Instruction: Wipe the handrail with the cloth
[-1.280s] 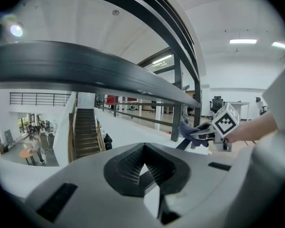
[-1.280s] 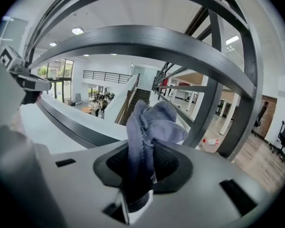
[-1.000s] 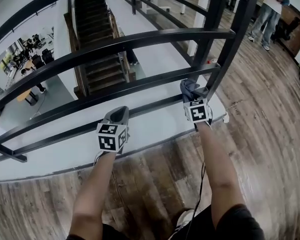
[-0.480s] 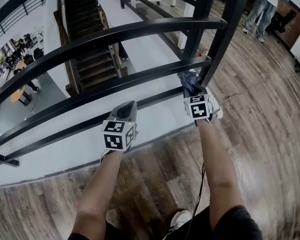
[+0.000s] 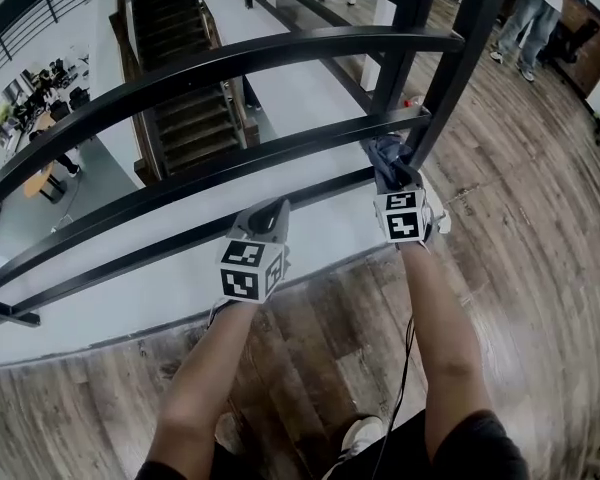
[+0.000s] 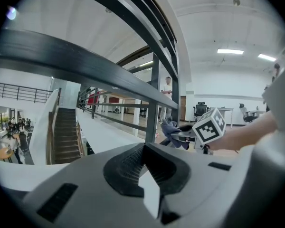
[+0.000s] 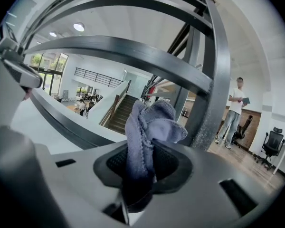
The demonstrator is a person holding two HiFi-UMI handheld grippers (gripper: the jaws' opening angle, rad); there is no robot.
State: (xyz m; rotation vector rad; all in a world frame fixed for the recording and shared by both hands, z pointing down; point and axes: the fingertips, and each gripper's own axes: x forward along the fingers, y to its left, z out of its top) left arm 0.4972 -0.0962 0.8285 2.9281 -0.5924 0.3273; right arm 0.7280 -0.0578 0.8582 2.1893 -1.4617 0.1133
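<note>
The right gripper (image 7: pixel 140 175) is pinching the cloth (image 7: pixel 143 127) between its jaws. The blue-grey cloth is bunching up above them and flopping over at the top. In the head view it is pressing up by the middle rail (image 5: pixel 230 160) of the handrail, right where that rail is meeting the post (image 5: pixel 452 58); whether it is actually touching the metal is not clear. The left gripper (image 6: pixel 145 174) is keeping its jaws together with nothing between them. Its tip is sitting just beside the lower rail (image 5: pixel 130 256), well apart from the cloth. Both forearms are reaching forward from the bottom of the head view, the right one stretching farther. A wood floor (image 5: pixel 540 258) is spreading under the person, and beyond the rails a staircase (image 5: pixel 180 78) is dropping to a lower level. A person (image 7: pixel 234 109) is standing on the far right, near an office chair (image 7: pixel 273 145).
</note>
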